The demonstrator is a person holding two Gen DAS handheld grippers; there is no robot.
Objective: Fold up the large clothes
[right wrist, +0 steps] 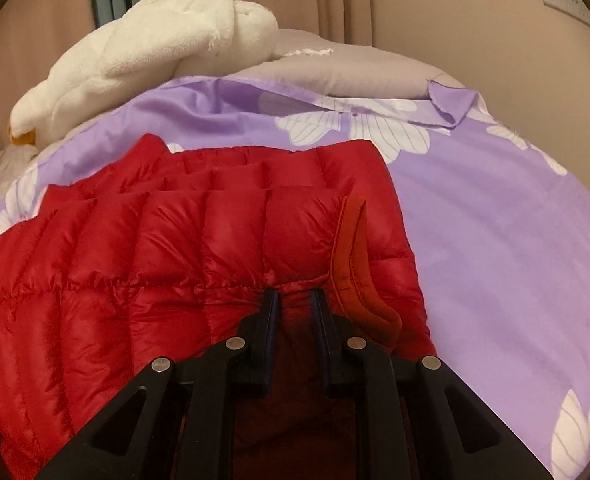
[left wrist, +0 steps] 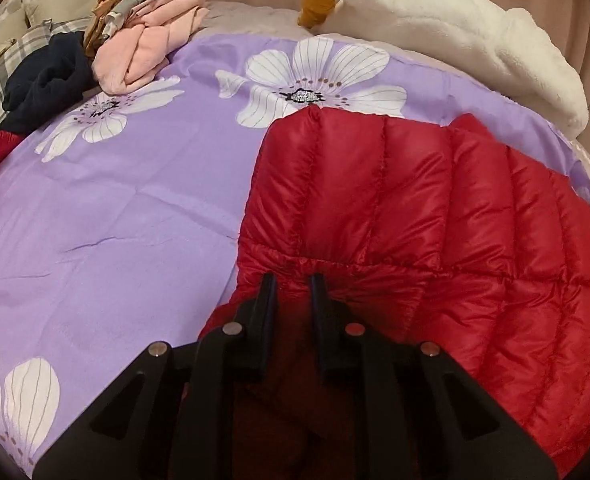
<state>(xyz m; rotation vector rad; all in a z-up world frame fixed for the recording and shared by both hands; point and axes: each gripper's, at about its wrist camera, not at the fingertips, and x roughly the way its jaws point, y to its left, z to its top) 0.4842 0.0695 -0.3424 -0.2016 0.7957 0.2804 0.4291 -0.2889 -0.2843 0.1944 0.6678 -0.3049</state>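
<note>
A red quilted down jacket [left wrist: 395, 200] lies on a purple flowered bed sheet [left wrist: 115, 220]. In the left wrist view my left gripper [left wrist: 293, 280] is shut on a gathered seam at the jacket's near edge, with red fabric bunched between its fingers. In the right wrist view the same jacket [right wrist: 175, 248] spreads to the left, and my right gripper [right wrist: 294, 294] is shut on its near seam beside a darker red collar flap [right wrist: 355, 256]. The part of the jacket under both grippers is hidden.
A pile of pink, grey and navy clothes [left wrist: 135, 40] sits at the far left of the bed. A white fleece garment [left wrist: 455, 40] lies at the far right edge, also in the right wrist view [right wrist: 143, 48]. Curtains and a wall stand behind the bed.
</note>
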